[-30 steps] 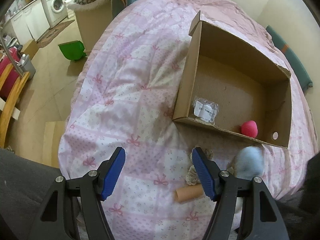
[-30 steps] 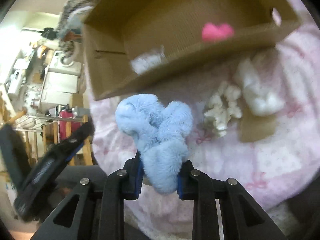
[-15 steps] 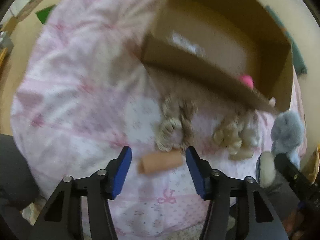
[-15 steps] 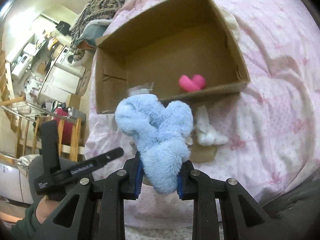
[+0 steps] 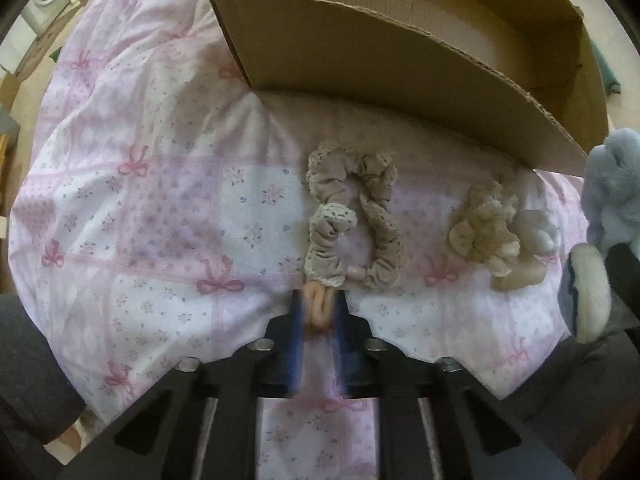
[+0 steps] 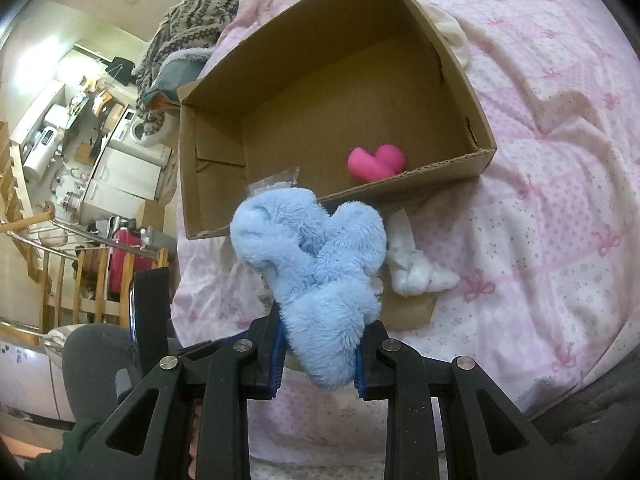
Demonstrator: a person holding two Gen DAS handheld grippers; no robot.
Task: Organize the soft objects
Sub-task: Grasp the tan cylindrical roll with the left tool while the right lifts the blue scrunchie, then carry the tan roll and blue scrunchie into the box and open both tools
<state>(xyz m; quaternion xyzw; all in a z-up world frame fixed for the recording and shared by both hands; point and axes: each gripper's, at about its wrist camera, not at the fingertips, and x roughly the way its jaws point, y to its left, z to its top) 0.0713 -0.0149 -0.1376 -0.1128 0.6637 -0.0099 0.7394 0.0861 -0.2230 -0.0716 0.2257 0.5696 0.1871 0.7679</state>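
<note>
My left gripper (image 5: 318, 312) is shut on a small peach soft roll (image 5: 318, 304) low on the pink bedspread. A grey-beige scrunchie (image 5: 352, 216) lies just beyond it, and a cream scrunchie (image 5: 484, 232) lies further right. My right gripper (image 6: 318, 356) is shut on a fluffy light-blue plush (image 6: 316, 268), held above the bed in front of the open cardboard box (image 6: 452, 168). The plush also shows at the right edge of the left wrist view (image 5: 612, 196). A pink heart-shaped soft object (image 6: 376, 162) and a clear plastic packet (image 6: 276, 182) lie inside the box.
A white soft piece (image 6: 416, 272) on a tan pad (image 6: 408, 308) lies on the bed by the box's near wall. Folded blankets (image 6: 192, 16) are heaped behind the box. Beyond the bed's left edge stand wooden rails (image 6: 68, 280) and a red suitcase (image 6: 124, 256).
My left gripper dropped toward the bed and closed on the peach roll. My right gripper kept hold of the blue plush and barely shifted before the box.
</note>
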